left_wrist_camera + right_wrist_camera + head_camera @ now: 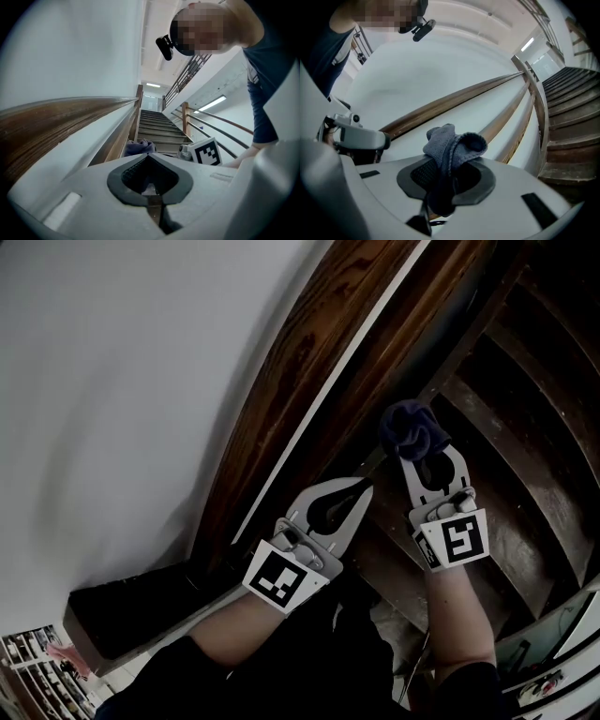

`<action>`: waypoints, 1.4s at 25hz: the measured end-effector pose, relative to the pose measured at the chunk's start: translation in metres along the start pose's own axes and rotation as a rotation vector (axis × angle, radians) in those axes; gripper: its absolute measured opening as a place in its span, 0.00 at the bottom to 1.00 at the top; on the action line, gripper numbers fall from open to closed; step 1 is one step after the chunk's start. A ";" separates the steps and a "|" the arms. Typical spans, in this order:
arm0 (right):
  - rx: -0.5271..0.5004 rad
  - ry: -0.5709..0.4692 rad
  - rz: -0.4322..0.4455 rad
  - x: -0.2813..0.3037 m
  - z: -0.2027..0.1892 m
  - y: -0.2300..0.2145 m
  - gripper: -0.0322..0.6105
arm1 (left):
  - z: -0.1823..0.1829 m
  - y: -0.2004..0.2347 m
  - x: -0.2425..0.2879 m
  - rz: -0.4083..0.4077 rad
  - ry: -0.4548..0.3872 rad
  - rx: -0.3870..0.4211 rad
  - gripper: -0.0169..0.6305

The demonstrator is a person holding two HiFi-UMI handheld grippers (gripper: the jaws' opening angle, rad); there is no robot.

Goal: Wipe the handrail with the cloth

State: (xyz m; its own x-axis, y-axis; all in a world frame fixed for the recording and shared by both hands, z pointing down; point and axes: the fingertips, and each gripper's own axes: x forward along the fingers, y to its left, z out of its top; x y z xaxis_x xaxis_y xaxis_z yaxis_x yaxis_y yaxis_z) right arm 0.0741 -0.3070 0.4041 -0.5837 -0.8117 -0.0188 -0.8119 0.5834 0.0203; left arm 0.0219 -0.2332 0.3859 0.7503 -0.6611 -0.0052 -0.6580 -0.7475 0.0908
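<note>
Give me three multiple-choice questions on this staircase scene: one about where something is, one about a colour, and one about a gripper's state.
1. Where is the cloth?
A. in a bucket
B. in the right gripper
C. on a chair

2. What colour is the cloth?
A. red
B. bluish-grey
C. yellow

3. The left gripper is:
A. wide open
B. shut on a sponge
C. shut and empty

Answers:
1 B: the cloth bunches out of the right gripper's closed jaws.
2 B: it looks bluish-grey in the right gripper view.
3 C: its jaws meet with nothing between them.
</note>
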 end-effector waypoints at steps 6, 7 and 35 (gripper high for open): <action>-0.117 0.006 -0.018 0.050 -0.019 -0.033 0.20 | -0.020 0.024 0.023 0.028 -0.006 -0.007 0.03; -0.131 0.009 -0.023 0.057 -0.020 -0.038 0.20 | -0.022 0.027 0.026 0.032 -0.006 -0.006 0.03; -0.080 0.023 0.230 0.073 -0.130 0.116 0.20 | -0.143 0.074 -0.089 0.273 0.056 -0.087 0.03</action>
State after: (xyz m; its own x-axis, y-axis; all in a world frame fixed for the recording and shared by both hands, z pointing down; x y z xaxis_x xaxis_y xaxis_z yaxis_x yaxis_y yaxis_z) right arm -0.0619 -0.3024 0.5352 -0.7519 -0.6590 0.0182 -0.6544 0.7494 0.1006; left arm -0.0848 -0.2202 0.5358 0.5502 -0.8306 0.0862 -0.8300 -0.5326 0.1658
